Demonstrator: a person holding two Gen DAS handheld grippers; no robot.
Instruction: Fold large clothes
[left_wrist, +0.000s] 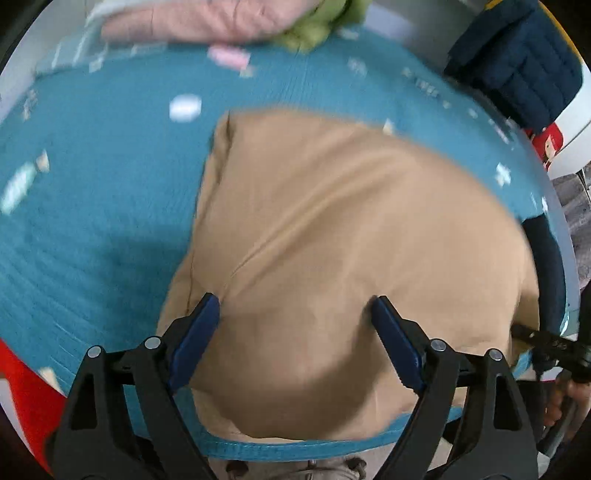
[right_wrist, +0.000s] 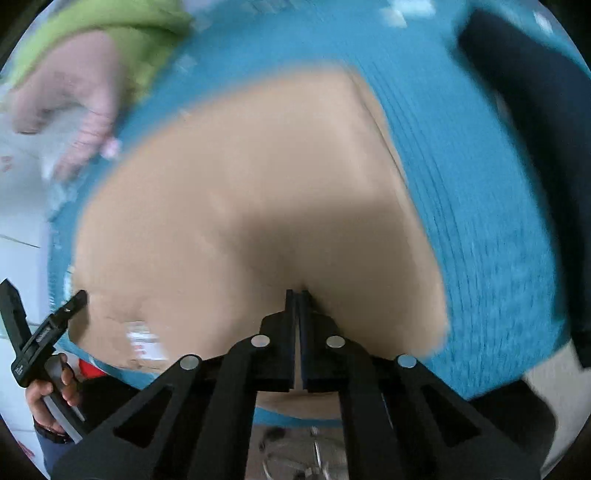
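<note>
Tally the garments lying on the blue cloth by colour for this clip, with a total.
Tan garment: 1
Pink garment: 1
Green garment: 1
Navy quilted garment: 1, lying at the edge of the blue cloth
Total: 4

One tan garment (left_wrist: 332, 240), one pink garment (left_wrist: 207, 18), one green garment (left_wrist: 314, 26), one navy garment (left_wrist: 517, 62), two grippers (left_wrist: 291, 314) (right_wrist: 299, 295).
</note>
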